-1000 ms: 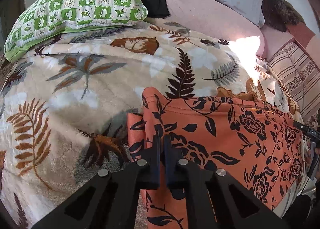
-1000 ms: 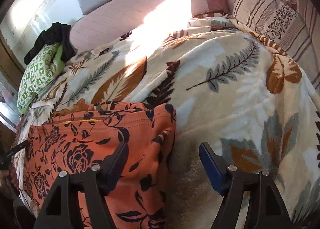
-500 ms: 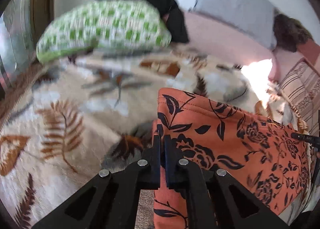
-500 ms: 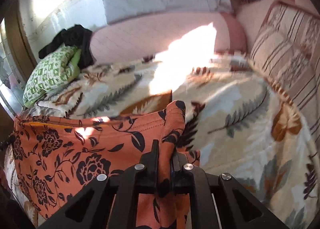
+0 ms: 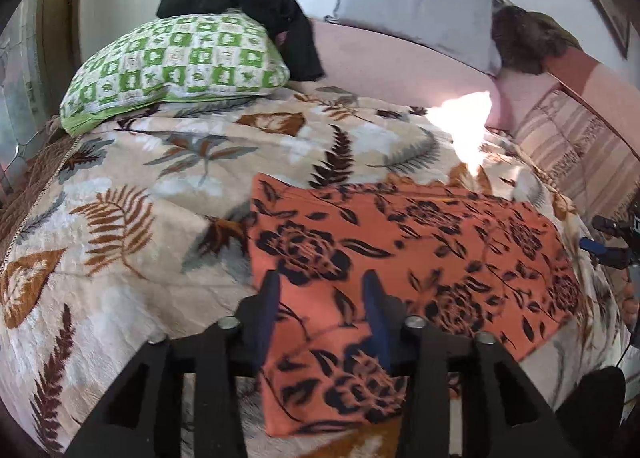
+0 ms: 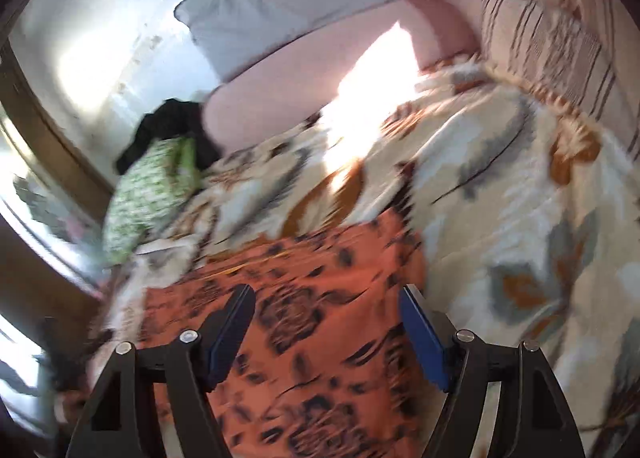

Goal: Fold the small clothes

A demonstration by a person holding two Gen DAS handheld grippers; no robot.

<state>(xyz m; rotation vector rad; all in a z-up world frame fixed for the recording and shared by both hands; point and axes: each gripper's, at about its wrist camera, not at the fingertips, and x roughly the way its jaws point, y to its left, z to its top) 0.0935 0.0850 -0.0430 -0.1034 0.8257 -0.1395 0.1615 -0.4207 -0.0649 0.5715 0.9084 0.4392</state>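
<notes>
The orange floral garment (image 5: 408, 254) lies flat on the leaf-print blanket (image 5: 132, 194), directly under and ahead of both grippers. The left gripper (image 5: 320, 298) and right gripper (image 6: 326, 314) hover spread apart, grasping nothing. Beyond the left gripper's left finger sits a green checked pillow (image 5: 176, 62).

Open blanket (image 5: 132, 162) left of the orange garment (image 5: 420, 242); green pillow (image 5: 176, 62), seemingly striped cushion (image 6: 552, 30) hemming the far edges.

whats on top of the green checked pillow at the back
A crumpled black garment is draped over the far edge of the green checked pillow. How far the garment reaches behind the pillow is hidden, and so is whatever lies under the pillow, apart from the leaf-print blanket.
</notes>
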